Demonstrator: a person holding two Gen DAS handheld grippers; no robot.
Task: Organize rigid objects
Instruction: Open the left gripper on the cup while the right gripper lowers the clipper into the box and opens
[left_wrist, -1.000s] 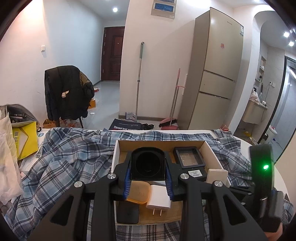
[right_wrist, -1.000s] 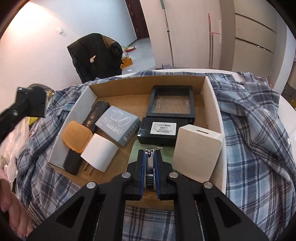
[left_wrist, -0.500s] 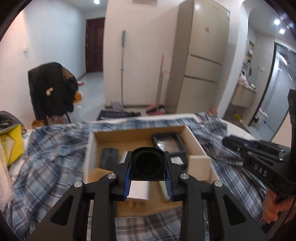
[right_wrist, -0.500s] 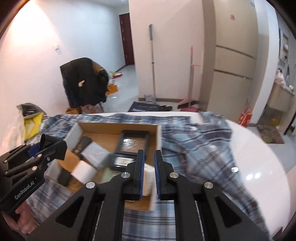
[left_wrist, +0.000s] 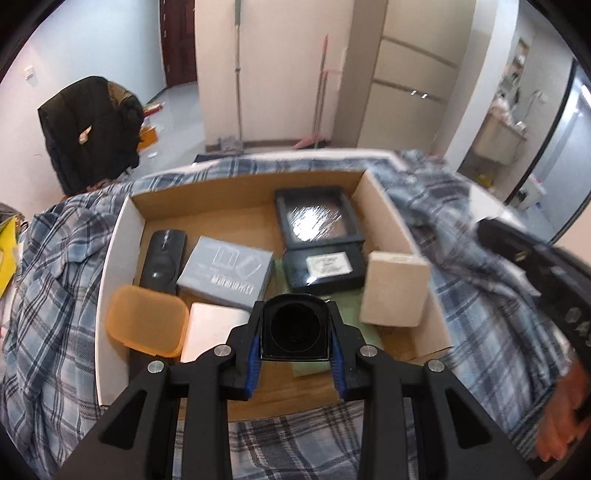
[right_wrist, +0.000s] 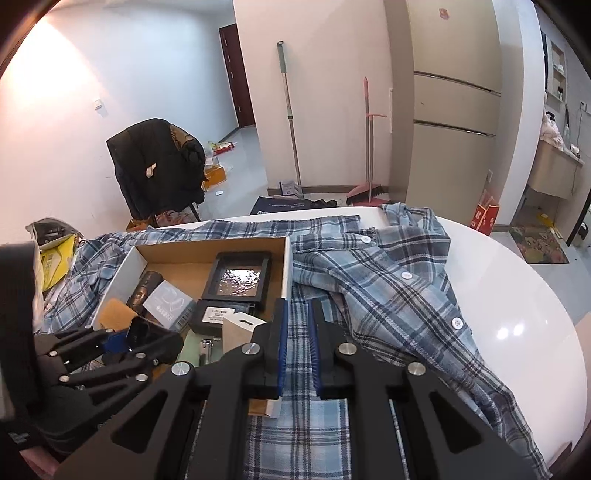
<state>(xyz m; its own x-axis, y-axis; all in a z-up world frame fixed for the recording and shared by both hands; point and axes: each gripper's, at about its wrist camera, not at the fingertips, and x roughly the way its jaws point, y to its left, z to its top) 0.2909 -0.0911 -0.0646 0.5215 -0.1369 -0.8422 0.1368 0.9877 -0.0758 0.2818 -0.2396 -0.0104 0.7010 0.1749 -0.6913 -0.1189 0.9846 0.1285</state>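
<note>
Cup (left_wrist: 294, 326), black and stiff, sits clamped by its flat sides in my left gripper (left_wrist: 295, 354) over the box (left_wrist: 114, 258) (probably light, walls maybe slick). My right gripper (right_wrist: 296, 350) is closed, empty, above the shirt (right_wrist: 388, 280).

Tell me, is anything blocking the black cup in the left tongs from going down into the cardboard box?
Nothing stands above the box, but its floor is crowded. Right below the black cup lie a white block and a green sheet.
</note>
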